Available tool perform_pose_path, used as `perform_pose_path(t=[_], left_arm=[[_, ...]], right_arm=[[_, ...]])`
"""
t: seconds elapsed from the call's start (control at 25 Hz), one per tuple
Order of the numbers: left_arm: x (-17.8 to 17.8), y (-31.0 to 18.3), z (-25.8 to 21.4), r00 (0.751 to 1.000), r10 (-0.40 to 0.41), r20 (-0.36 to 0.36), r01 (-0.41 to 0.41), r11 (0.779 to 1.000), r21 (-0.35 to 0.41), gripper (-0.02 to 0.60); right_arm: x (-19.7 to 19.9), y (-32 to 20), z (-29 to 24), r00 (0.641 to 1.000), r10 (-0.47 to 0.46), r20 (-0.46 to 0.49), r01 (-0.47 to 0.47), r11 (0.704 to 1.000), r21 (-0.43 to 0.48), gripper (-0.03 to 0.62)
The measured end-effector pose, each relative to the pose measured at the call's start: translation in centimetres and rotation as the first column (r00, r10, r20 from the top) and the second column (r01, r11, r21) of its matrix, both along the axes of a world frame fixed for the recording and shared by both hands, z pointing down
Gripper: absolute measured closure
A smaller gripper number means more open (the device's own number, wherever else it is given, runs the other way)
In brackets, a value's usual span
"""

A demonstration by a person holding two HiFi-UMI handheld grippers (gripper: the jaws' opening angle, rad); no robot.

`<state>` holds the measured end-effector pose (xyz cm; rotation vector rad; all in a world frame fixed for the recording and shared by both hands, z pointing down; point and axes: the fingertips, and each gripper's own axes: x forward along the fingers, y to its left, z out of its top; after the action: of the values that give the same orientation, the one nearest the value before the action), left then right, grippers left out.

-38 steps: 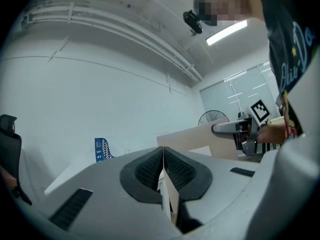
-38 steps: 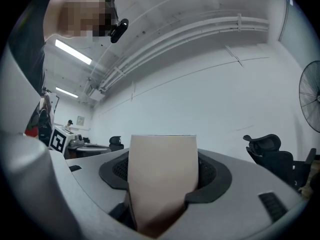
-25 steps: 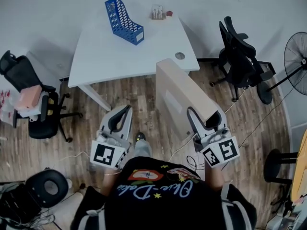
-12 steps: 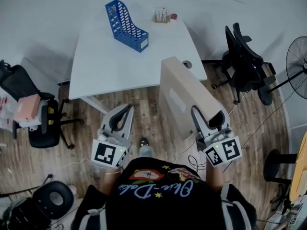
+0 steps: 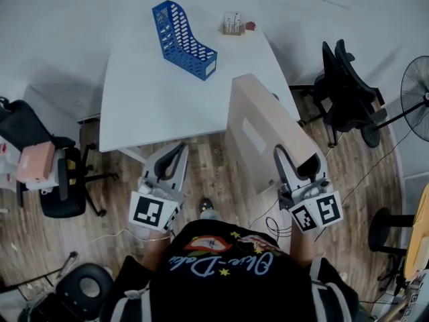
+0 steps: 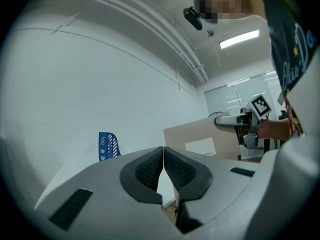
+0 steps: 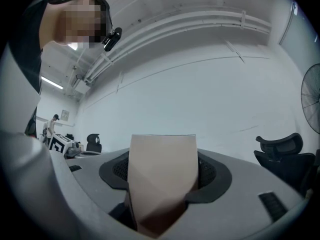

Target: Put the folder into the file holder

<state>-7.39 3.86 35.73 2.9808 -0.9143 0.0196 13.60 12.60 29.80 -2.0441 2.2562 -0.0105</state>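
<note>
One folder clamped in right claw, file holder well apart

No print reads for certain: the script lettering on my black shirt lies upside down and cannot be made out; the white label on the folder is too small to read

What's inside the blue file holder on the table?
Nothing shows inside the blue file holder; only its own holed walls are visible. Those walls cover part of its bottom, so that bit can't be checked. The folder is outside it, clamped in the right gripper.
</note>
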Motion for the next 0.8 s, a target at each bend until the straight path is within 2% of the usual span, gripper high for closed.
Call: perform_pose_path(t=[0.24, 0.4, 0.8], left_arm=[[-1.7, -2.6, 0.3, 1.0, -0.001, -0.005, 0.001, 1.0, -0.01, 0.577], [-2.2, -3.3, 0.6, 1.0, -0.009, -0.005, 0.008, 1.0, -0.008, 0.577], [-2.1, -5.8, 0.9, 0.999, -0.051, 0.007, 0.051, 0.999, -0.009, 0.577]], right_arm=[[-0.3, -2.0, 0.0, 0.998, 0.041, 0.041, -0.041, 0.999, 0.005, 0.321], [-0.3, -2.7, -0.3, 0.996, 0.035, 0.084, -0.037, 0.999, 0.014, 0.321], [1.1, -6.4, -1.1, 0.999, 0.012, 0.031, -0.013, 0.999, 0.05, 0.321]])
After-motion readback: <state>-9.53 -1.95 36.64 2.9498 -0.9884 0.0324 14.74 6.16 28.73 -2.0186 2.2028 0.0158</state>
